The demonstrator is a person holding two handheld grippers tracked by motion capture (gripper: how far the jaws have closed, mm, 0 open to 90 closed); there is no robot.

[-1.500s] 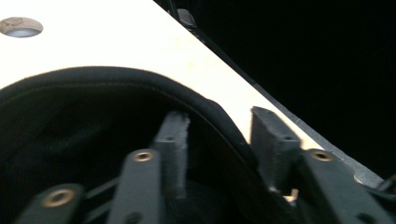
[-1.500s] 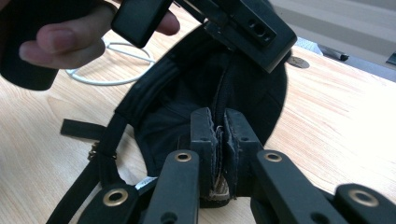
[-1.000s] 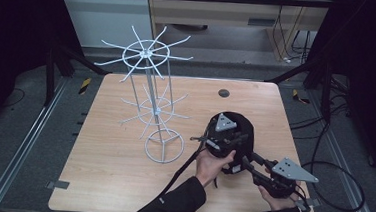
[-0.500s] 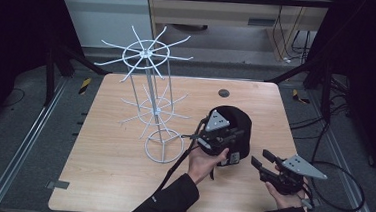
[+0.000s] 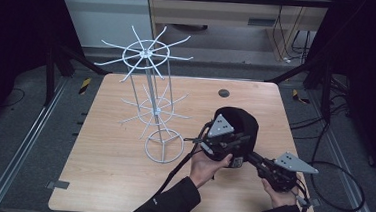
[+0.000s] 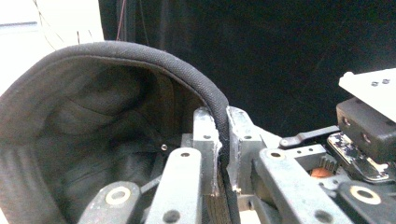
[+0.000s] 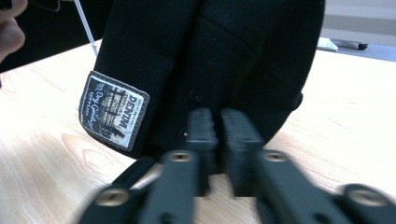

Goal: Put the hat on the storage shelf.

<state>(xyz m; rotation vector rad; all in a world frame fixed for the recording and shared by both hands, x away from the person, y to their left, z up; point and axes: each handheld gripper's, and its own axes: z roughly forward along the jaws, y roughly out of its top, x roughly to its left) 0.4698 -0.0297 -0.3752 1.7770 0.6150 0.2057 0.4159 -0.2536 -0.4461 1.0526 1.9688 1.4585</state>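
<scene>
The black cap point(image 5: 238, 125) sits pinched in your left tongs point(image 6: 223, 154): in the left gripper view the two jaws press on either side of its corded rim, with the dark lining open to the left of them. Your right tongs point(image 7: 219, 135) have just been closing, and in the right gripper view their jaws stand nearly together against the cap's lower back edge; whether any cloth is caught between them you cannot tell from here. Just left of those jaws, a sewn label point(image 7: 114, 111) reading "DENIM" lies on the cap's outer cloth. From the high view, your left hand point(image 5: 207, 165) carries its tongs point(image 5: 223, 141) at the cap's near side, while your right hand point(image 5: 277, 192) reaches in from the right. The cap is over the right half of the wooden counter point(image 5: 111, 176). To its left, well apart, the white wire rack point(image 5: 149, 98) stands upright on its ring base.
</scene>
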